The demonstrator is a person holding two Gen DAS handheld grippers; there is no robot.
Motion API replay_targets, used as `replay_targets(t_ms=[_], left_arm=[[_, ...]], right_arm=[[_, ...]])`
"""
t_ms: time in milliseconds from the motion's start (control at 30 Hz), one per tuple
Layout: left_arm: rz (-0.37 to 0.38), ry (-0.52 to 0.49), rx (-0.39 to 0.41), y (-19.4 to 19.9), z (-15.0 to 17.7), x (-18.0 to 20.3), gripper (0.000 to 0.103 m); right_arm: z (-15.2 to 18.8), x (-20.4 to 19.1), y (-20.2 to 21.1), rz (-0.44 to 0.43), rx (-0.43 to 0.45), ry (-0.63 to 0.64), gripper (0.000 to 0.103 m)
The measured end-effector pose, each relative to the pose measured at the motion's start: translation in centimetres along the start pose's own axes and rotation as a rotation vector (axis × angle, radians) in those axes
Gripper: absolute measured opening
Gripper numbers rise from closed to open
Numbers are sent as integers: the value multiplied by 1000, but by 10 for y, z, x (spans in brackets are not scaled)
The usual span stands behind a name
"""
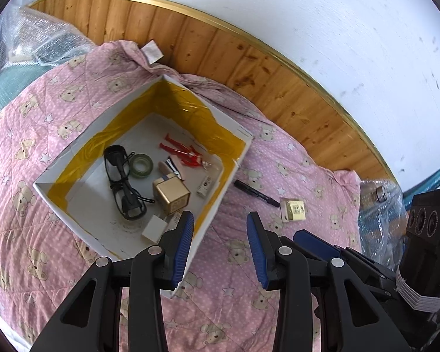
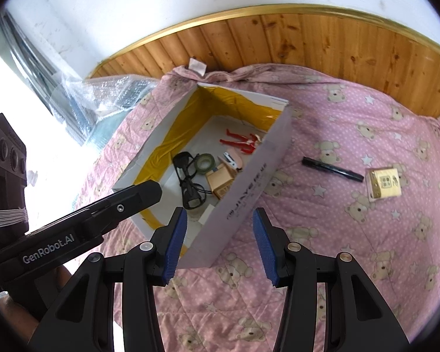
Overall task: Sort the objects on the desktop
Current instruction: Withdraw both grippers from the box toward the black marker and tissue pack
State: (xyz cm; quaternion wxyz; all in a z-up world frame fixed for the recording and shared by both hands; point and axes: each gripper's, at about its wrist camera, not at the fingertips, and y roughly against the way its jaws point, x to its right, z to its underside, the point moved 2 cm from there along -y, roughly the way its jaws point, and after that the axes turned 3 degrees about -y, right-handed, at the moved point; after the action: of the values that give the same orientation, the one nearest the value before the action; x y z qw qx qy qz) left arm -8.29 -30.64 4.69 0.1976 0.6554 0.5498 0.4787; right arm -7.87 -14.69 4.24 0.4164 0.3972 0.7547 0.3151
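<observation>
A white cardboard box (image 1: 82,223) (image 2: 249,187) with yellow-taped inner walls lies on a pink bear-print quilt. Inside it are black glasses (image 1: 123,184) (image 2: 190,184), a green tape roll (image 1: 142,165) (image 2: 205,162), a red figure (image 1: 183,152) (image 2: 242,142), a gold cube box (image 1: 171,195) (image 2: 220,180) and small white items. On the quilt right of the box rest a black marker (image 1: 256,193) (image 2: 333,169) and a gold-and-white card packet (image 1: 292,209) (image 2: 383,184). My left gripper (image 1: 220,228) hangs open over the box's near corner. My right gripper (image 2: 220,226) is open above the box's near wall, holding nothing.
A wooden panelled wall (image 1: 249,58) (image 2: 337,41) borders the quilt (image 1: 29,117) (image 2: 337,234) at the back. Bubble wrap and plastic bags lie at the left (image 1: 44,44) (image 2: 102,99) and at the right edge (image 1: 378,214). A hand (image 2: 11,308) holds the other gripper's body.
</observation>
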Motion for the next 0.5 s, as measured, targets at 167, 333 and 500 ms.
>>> replay_targets(t_ms=[167,333,500], left_arm=[[5,-30,-16,-3,5,16,39],[12,-64,-41,-11,8,32,39],[21,-104,-73,-25,12,51,39]], right_arm=[[5,17,8,3,10,-38,50],[10,38,12,11,15,-84,50],[15,63,16,25,19,-139,50]])
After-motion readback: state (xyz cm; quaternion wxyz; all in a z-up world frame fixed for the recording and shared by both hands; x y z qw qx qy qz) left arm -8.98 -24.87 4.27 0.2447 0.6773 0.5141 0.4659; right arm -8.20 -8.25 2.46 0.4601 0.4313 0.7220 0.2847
